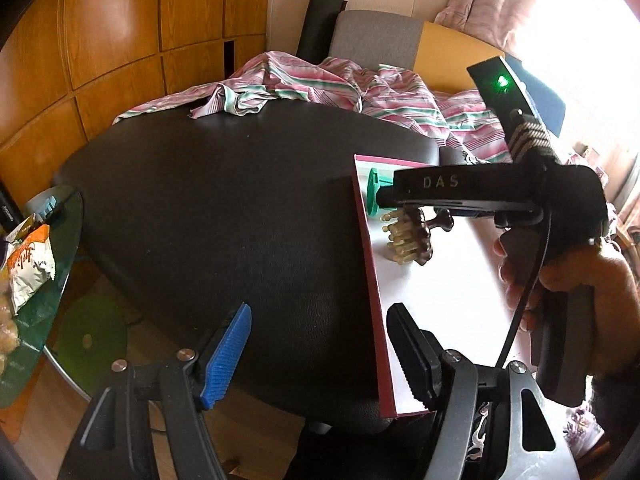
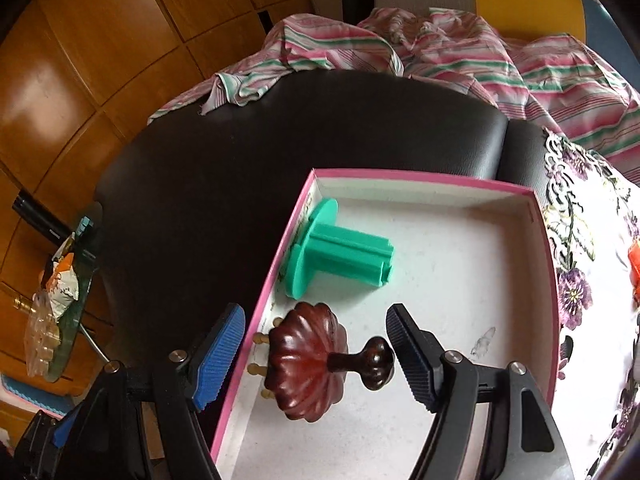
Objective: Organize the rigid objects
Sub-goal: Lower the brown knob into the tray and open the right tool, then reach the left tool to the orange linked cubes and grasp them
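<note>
Two objects lie in the pink-edged box [image 2: 420,178]: a green spool [image 2: 336,254] and a brown wooden massager [image 2: 312,360], partly hidden from the left view. Right gripper [image 2: 316,354] hovers wide open over the massager; left gripper [image 1: 320,354] gapes empty above the black leather surface [image 1: 224,208]. Striped cloth [image 1: 320,80] lies behind.

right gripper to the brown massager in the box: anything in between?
Nothing visible. The right gripper is open, with the brown wooden massager in the gap between its fingers. The box's pink left wall passes between the left finger and the massager. The green spool lies farther back, clear of both.
</note>
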A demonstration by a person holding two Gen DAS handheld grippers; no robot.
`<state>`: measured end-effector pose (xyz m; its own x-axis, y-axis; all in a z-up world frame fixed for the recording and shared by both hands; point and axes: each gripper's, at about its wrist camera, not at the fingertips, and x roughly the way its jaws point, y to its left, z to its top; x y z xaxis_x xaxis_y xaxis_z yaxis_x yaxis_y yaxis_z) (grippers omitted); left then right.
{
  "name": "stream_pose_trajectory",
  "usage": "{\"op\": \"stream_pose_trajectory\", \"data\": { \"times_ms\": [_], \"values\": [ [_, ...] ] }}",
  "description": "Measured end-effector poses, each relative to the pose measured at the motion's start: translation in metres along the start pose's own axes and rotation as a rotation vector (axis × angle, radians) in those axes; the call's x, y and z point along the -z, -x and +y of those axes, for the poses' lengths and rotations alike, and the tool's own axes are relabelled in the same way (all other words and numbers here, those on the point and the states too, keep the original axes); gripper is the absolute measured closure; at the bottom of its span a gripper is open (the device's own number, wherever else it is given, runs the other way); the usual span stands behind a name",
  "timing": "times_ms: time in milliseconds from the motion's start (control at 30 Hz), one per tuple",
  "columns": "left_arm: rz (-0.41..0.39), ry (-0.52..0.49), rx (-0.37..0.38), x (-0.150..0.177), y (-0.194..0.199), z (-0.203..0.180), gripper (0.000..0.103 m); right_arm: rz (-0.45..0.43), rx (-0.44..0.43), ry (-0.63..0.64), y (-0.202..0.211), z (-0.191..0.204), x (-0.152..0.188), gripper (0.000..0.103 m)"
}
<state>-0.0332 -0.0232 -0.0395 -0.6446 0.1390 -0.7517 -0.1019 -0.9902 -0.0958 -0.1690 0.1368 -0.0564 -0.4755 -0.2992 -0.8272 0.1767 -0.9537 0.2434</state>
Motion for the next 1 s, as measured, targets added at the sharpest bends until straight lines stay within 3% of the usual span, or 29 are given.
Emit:
{"op": "stream_pose_trajectory", "data": {
  "times_ms": [567, 800, 1000],
  "values": [
    [-0.034, -0.039, 0.008, -0.006, 0.015, -0.012, 0.032, -0.149, 0.046, -0.028, 0.075, -0.031, 0.022, 0.028],
    [-0.045, -0.082, 0.020, -0.007, 0.021, -0.027, 0.032, -0.192, 0.103, -0.066, 0.111, -0.071, 0.037, 0.028],
    [-0.055, -0.135, 0.048, -0.012, 0.023, -0.050, 0.032, -0.243, 0.202, -0.146, 0.151, -0.127, 0.047, 0.028]
  ]
}}
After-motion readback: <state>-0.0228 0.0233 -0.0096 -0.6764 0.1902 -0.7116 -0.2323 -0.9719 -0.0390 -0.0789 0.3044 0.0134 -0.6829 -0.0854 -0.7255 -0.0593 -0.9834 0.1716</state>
